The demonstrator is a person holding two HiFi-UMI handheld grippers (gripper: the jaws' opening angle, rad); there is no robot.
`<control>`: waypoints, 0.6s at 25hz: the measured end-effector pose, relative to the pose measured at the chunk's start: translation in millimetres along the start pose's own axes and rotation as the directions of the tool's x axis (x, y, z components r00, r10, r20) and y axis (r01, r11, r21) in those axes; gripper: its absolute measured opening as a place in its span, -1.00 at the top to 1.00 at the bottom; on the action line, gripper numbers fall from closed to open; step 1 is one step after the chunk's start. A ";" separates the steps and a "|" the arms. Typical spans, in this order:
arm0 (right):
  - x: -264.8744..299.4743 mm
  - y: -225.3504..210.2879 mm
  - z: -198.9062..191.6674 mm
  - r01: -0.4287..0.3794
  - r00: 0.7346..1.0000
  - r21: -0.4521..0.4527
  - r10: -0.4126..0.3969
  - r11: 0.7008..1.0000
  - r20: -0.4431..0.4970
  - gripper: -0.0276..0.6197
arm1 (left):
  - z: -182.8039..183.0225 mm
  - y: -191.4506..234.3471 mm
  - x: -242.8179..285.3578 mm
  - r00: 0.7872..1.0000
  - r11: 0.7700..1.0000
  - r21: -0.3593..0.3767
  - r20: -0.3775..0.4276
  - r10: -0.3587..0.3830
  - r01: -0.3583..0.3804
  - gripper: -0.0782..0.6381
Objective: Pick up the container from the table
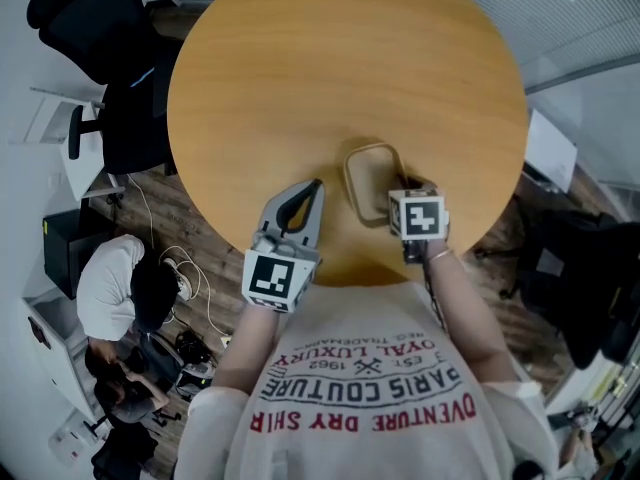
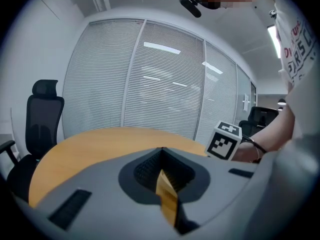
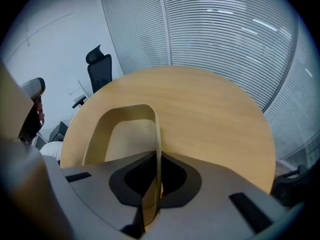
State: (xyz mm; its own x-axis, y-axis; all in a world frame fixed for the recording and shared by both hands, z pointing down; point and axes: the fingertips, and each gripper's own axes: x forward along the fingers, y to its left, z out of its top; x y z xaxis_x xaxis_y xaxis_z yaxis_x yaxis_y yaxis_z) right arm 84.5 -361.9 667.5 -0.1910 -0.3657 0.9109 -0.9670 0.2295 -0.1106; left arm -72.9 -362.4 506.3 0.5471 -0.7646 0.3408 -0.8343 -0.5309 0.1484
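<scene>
White printed shirt [image 1: 370,388] nearest, forearms reaching forward from it; left gripper [image 1: 315,184] with jaws closed together, nothing between them, tips over near part of round wooden table [image 1: 340,68]; right gripper [image 1: 402,184] close beside it, jaws pinched on right-hand wall of tan container [image 1: 368,173]; container open-topped, rounded corners, at table's near part, between the two grippers; resting or lifted, cannot tell; further off, seated person [image 1: 110,283] left of table; black office chair [image 1: 85,8] beyond; slatted glass wall [image 3: 225,29] behind.
</scene>
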 end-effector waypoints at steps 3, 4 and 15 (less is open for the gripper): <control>-19.2 -8.4 19.8 0.034 0.996 -0.023 -0.032 0.999 0.078 0.91 | 6.5 0.9 -2.5 1.000 1.000 0.008 0.017 0.009 -0.010 0.78; -26.2 -11.7 27.3 0.046 0.993 -0.030 -0.042 0.998 0.110 0.91 | 9.7 1.5 -3.2 1.000 1.000 0.011 0.024 0.014 -0.014 0.78; -137.0 -8.9 108.4 -0.001 0.876 -0.004 0.003 1.000 0.482 0.91 | 49.9 6.2 -10.8 0.994 0.993 0.094 0.086 0.070 -0.078 0.78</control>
State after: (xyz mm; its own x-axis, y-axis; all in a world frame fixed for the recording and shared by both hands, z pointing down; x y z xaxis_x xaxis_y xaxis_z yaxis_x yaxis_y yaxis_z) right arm 100.9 -411.6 500.6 -0.2513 -0.7548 0.6059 -0.9661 0.2335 -0.1099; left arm -80.6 -375.7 457.3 0.4912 -0.8285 0.2688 -0.8645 -0.5016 0.0338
